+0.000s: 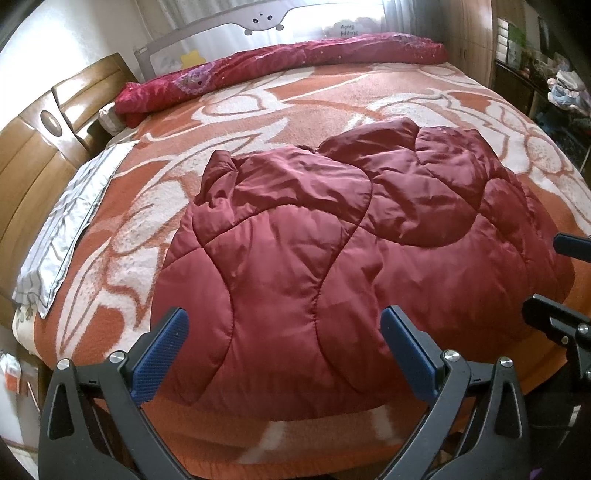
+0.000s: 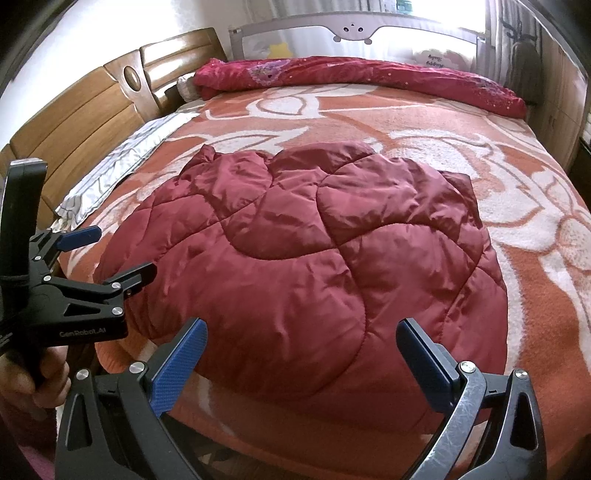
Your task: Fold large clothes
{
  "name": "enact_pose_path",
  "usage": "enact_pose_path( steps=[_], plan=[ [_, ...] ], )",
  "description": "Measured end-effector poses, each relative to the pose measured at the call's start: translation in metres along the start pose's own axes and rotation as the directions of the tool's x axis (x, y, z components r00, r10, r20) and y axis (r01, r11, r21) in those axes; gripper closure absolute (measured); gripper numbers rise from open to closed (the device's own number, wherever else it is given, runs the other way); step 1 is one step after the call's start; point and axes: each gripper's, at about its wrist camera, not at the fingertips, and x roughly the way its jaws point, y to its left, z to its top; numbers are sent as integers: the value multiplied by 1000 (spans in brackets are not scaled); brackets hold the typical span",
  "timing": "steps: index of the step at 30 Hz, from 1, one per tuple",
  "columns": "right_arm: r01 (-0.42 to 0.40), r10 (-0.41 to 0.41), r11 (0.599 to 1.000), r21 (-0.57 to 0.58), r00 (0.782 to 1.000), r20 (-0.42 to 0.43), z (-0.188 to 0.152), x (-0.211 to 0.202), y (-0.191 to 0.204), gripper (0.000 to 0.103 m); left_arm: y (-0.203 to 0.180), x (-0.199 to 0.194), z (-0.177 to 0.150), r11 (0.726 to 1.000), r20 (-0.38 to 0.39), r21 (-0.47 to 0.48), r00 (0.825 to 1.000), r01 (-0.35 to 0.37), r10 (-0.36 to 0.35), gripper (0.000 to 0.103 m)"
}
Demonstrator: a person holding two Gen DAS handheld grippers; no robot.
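I held my left gripper (image 1: 282, 354) just above the near hem of the quilted maroon jacket (image 1: 332, 251), its blue-padded fingers spread wide with nothing between them. My right gripper (image 2: 301, 363) hung beside it over the same hem, jaws likewise spread apart and empty. Neither touched the fabric as far as I could tell.

The jacket lay spread out on the bed (image 2: 546, 295), on top of an orange and white flowered blanket (image 1: 314, 122), near the edge closest to me. It was puffy and wrinkled, and one sleeve (image 1: 218, 173) bunched up at its far left corner.

From the right wrist view I saw my left hand (image 2: 33, 380) wrapped around the black handle of the left gripper at the bed's near left side.

Along the far edge of the bed lay a rolled red patterned quilt (image 2: 369, 74), against a grey guard rail (image 2: 295, 22) with a cartoon face. A pale striped pillowcase (image 1: 62, 229) rested along the left side, next to the wooden headboard (image 2: 92, 107).
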Motion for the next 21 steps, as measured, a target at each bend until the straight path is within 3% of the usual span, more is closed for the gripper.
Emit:
enact_pose_path(
  steps=[21],
  plan=[
    [11,-11,1000,14,1000,0,3,1,-6,0,0,5,4,1000,5,5,1000,-1,1,0]
  ],
)
